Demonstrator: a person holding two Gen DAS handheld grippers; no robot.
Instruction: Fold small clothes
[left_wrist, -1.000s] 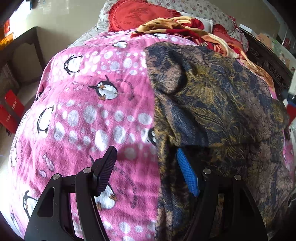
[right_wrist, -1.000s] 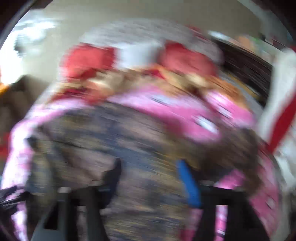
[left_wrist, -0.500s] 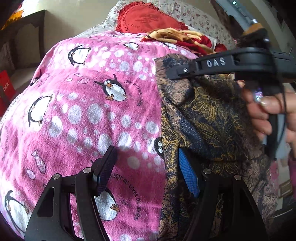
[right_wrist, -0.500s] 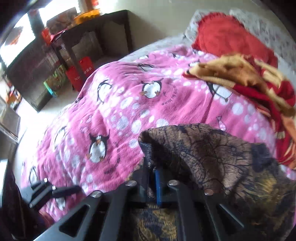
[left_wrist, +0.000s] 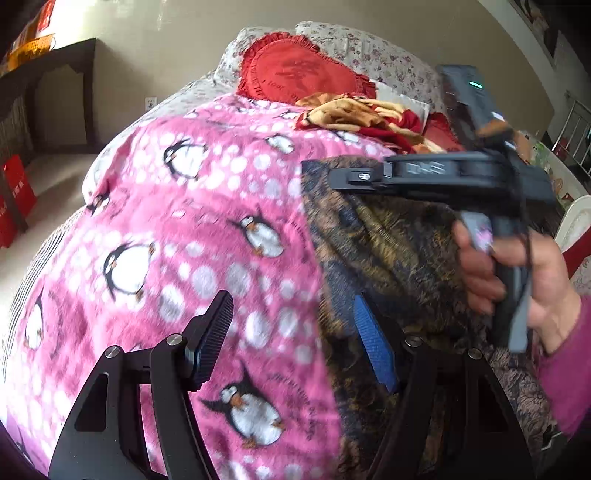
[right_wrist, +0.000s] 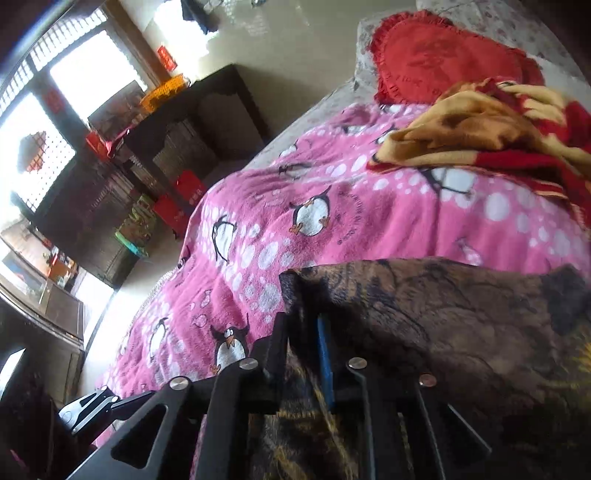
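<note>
The dark brown-and-gold patterned garment (right_wrist: 443, 306) lay on the pink penguin-print fleece blanket (left_wrist: 192, 236). The right gripper (right_wrist: 303, 332), jaws opening, seemingly still pinched its folded corner; the left gripper (left_wrist: 291, 339) stood apart, empty.

Garment (left_wrist: 399, 251) on blanket (left_wrist: 207, 229), cushion (left_wrist: 299, 74) behind.

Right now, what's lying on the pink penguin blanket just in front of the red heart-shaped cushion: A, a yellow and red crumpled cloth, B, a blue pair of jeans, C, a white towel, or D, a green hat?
A: a yellow and red crumpled cloth lies on the penguin blanket just in front of the red cushion.
</note>
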